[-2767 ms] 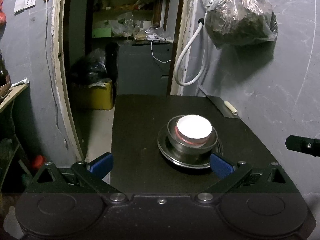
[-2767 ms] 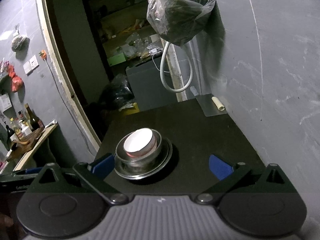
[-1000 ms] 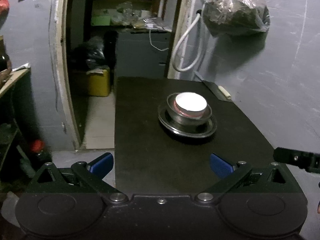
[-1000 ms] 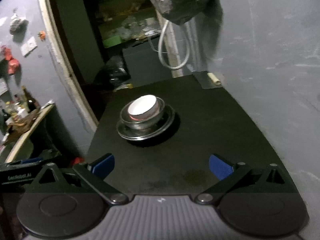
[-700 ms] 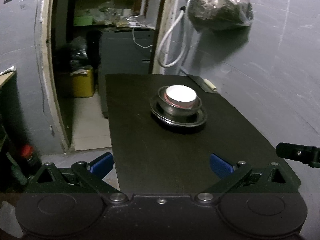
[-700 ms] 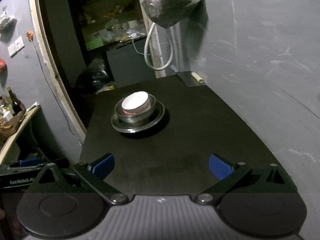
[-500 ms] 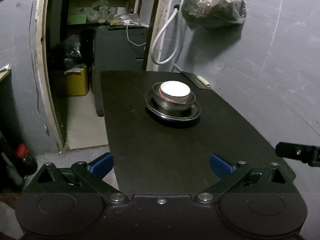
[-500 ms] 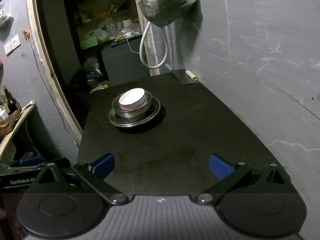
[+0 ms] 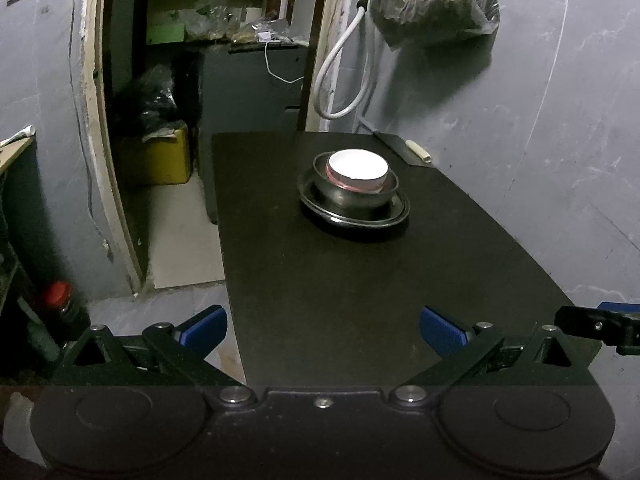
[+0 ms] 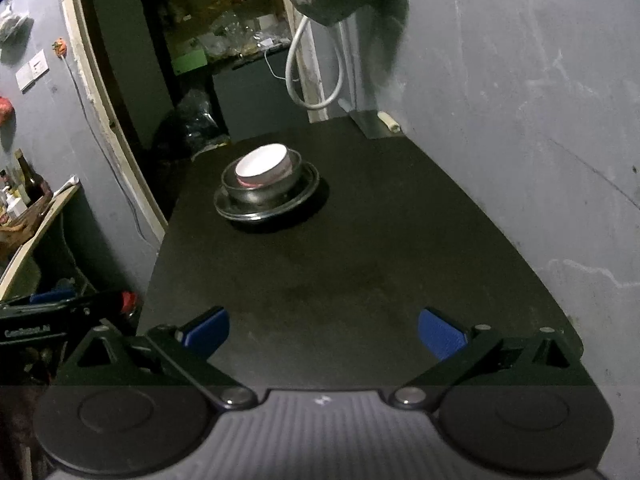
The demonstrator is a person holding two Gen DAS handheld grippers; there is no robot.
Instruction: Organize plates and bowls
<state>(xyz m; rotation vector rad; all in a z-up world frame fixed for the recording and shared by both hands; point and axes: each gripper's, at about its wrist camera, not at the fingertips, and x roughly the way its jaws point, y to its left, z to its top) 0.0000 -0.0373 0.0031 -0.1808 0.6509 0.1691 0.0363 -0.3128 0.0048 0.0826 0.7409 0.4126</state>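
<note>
Toward the far end of the black bench [image 9: 360,300], nearer its far right corner, stands the nested stack: a white bowl [image 9: 357,165] inside a steel bowl [image 9: 352,196], itself on a steel plate [image 9: 354,216]. Both tools hang over the near edge, well apart from the stack; the left tool [image 9: 323,322] and the right tool [image 10: 324,330] each show blue pads spread wide with nothing between them. Probable hazards: the white bowl sits proud of the steel rim, so a sideways knock could tip it; smooth metal may slip between the pads; dragging the plate could carry all three toward the left edge and the floor [image 9: 180,240].
</note>
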